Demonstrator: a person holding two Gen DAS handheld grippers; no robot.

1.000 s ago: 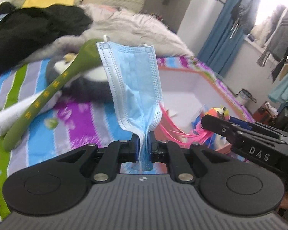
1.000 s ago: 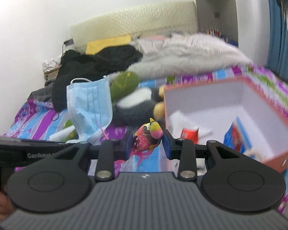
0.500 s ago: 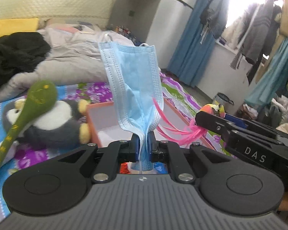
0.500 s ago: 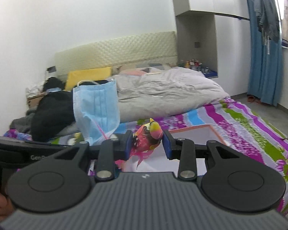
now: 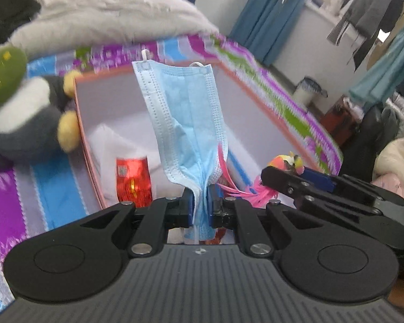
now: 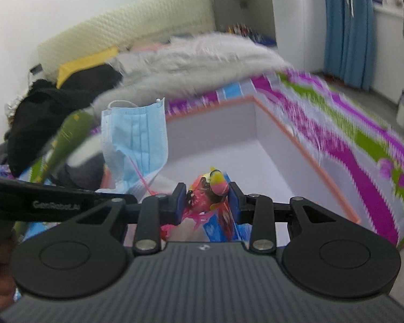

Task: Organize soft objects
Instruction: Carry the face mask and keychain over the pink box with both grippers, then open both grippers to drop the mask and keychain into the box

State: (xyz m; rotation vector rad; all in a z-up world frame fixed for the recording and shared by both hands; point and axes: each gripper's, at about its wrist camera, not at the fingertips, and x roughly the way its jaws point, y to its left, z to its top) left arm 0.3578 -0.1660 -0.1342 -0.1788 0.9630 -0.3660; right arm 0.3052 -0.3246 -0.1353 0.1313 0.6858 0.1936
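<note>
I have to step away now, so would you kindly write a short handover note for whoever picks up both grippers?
Left gripper: shut on the pleated light-blue face mask, which stands up from the jaws.
Right gripper: shut on the small pink-and-yellow feathered toy bird.
Both are held over the open orange-rimmed white box on the striped bedspread.
Done: both items picked up; a shiny red packet already lies in the box.
Left: release both; the grey-and-white plush penguin remains outside.

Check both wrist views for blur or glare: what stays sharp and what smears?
Left wrist view: the face mask and left tongs are sharp; the plush penguin and bedspread smear, and the window corner is blown out. Right wrist view: the right tongs and feathered toy are fairly crisp; the bedspread streaks.
</note>
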